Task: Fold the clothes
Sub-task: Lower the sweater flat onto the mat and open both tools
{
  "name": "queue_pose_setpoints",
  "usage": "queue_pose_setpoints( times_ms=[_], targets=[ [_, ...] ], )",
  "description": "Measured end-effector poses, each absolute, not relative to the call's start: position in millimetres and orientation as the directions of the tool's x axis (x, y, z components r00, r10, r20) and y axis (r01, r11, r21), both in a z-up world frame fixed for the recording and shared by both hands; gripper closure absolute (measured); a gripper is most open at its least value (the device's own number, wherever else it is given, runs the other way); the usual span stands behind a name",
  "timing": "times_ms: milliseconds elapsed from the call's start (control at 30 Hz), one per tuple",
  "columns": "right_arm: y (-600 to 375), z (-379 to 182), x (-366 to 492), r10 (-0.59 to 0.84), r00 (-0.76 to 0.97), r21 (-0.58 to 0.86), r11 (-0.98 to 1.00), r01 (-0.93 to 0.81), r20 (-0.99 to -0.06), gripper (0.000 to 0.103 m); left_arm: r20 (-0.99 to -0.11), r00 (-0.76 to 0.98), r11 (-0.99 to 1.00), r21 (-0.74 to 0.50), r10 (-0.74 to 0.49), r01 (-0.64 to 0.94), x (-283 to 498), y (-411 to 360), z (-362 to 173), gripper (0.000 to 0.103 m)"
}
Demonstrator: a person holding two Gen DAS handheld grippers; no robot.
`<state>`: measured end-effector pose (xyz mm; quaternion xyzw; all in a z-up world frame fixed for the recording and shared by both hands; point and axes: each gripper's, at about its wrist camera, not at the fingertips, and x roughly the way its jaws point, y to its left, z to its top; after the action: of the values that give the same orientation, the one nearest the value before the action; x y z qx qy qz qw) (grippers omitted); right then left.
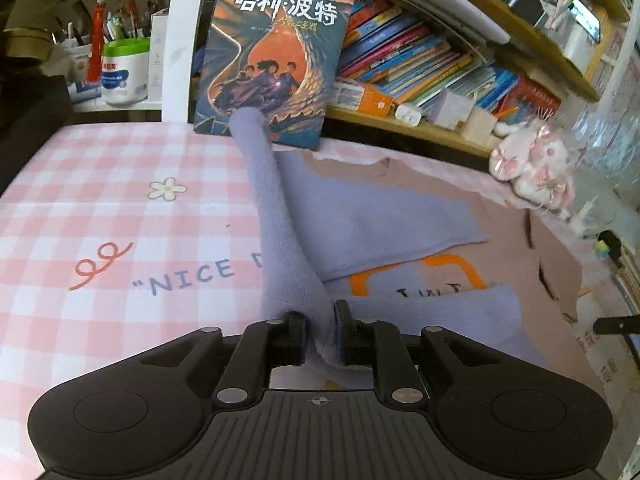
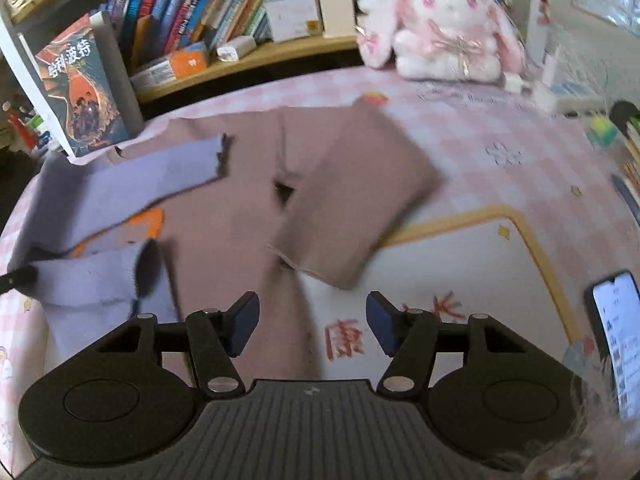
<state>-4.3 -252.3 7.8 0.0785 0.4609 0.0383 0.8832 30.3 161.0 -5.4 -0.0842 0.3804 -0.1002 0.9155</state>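
The pink checked cloth (image 1: 120,184) over the bench reads "NICE D…" in blue, and the upright book (image 1: 272,52) behind bears "哈利·波特". A mauve-brown shirt (image 2: 224,216) with lavender sleeves and an orange print lies flat on the cloth. The left gripper (image 1: 320,332) has its jaws clamped on a lavender sleeve (image 1: 276,216), lifting it. The right gripper (image 2: 312,324) hovers with jaws apart above the shirt's hem.

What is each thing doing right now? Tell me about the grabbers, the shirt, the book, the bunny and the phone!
Left gripper: jaws shut on the purple sleeve.
Right gripper: jaws open, holding nothing.
Purple sleeve: lifted and pulled taut.
Shirt: lying flat, other side folded inward.
Book: standing upright, closed.
Bunny: sitting upright.
Phone: screen lit.
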Motion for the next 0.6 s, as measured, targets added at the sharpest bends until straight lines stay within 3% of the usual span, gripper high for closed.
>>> queue_pose_setpoints(
  times_ms=[67, 200, 333, 500, 567, 600],
  targets=[
    [-253.0, 4.1, -9.8, 0.148, 0.565, 0.181, 0.983, 0.002, -0.812, 0.045, -0.680, 0.707, 0.979, -0.182, -0.193, 0.093, 19.5, 155.5, 0.7, 0.079],
    [-246.6, -6.6, -18.8, 0.177, 0.539, 0.192, 0.981, -0.030, -0.824, 0.045, -0.652, 0.735, 0.982, -0.160, -0.185, 0.105, -9.5, 140.4, 11.9, 0.048],
    [-234.5, -15.1, -17.7, 0.198, 0.511, 0.185, 0.980, -0.076, -0.836, 0.049, -0.652, 0.707, 0.956, -0.264, -0.273, 0.126, -14.9, 126.3, 7.9, 0.045],
    [-219.2, -21.1, -18.3, 0.206, 0.493, 0.126, 0.974, -0.190, -0.845, 0.069, -0.662, 0.678, 0.928, -0.362, -0.320, 0.085, -2.7, 111.7, -5.3, 0.040],
    [-215.5, -21.2, -19.2, 0.230, 0.483, 0.110, 0.958, -0.263, -0.845, 0.089, -0.674, 0.665, 0.924, -0.378, -0.322, 0.064, 3.2, 108.2, -13.3, 0.041],
    [-218.3, -21.1, -18.5, 0.249, 0.472, 0.128, 0.953, -0.274, -0.846, 0.090, -0.683, 0.660, 0.923, -0.383, -0.314, 0.042, 6.3, 106.9, -17.1, 0.044]
  ],
)
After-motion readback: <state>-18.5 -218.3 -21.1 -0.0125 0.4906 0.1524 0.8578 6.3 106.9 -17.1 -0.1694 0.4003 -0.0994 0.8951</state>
